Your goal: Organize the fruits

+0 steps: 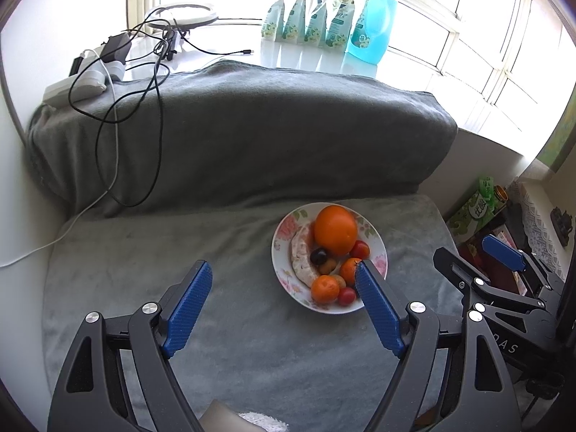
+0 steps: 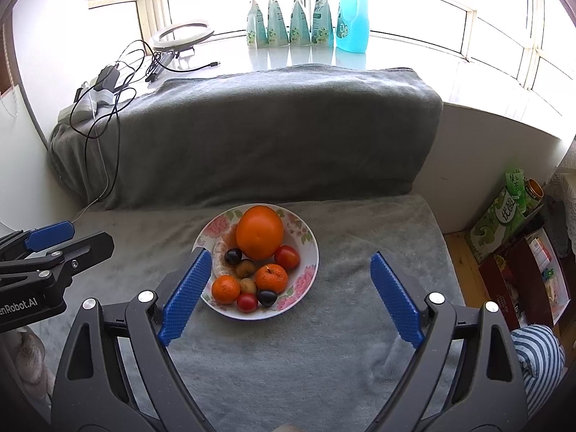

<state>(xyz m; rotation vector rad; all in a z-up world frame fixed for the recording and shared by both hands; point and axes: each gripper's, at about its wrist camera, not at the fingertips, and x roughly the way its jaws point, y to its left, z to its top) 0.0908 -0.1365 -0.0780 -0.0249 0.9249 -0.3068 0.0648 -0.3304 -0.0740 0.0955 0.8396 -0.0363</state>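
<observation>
A floral bowl (image 2: pixel 306 266) is sitting on a grey blanket (image 2: pixel 324 360) that is covering a seat, and it is holding all the fruit. A large orange (image 2: pixel 260 232) is filling the bowl's 12 o'clock side; two mandarins (image 2: pixel 271 278) are lying toward 6 o'clock, with red cherry tomatoes (image 2: pixel 287 256) at 3 and 6 o'clock, dark plums (image 2: pixel 233 256) and small brownish fruits among them. A pale curved fruit (image 2: pixel 220 259) is lying along the 9 o'clock wall (what it is I cannot tell).

The right claw (image 2: pixel 291 298) is hovering just short of the bowl with its blue pads spread wide, gripping nothing; its left pad (image 2: pixel 187 295) is overlapping the bowl's 9 o'clock rim in that view. The left claw (image 1: pixel 284 309) is likewise gaping wide and empty, with the bowl sitting off toward 1 o'clock behind its right pad (image 1: pixel 378 309). Each claw is showing at the edge of the other's view; the left one's body is reading "enRobot.AI" (cut off by the frame).

Behind the seat a grey-draped backrest (image 2: pixel 252 133) is rising, with cables (image 2: pixel 108 108) trailing over it at 10 o'clock. On the windowsill, four teal pouches (image 2: pixel 288 21) and a blue bottle (image 2: pixel 352 14) are standing at 12 o'clock. At 3 o'clock a green carton (image 2: pixel 500 223) is bearing Chinese characters.
</observation>
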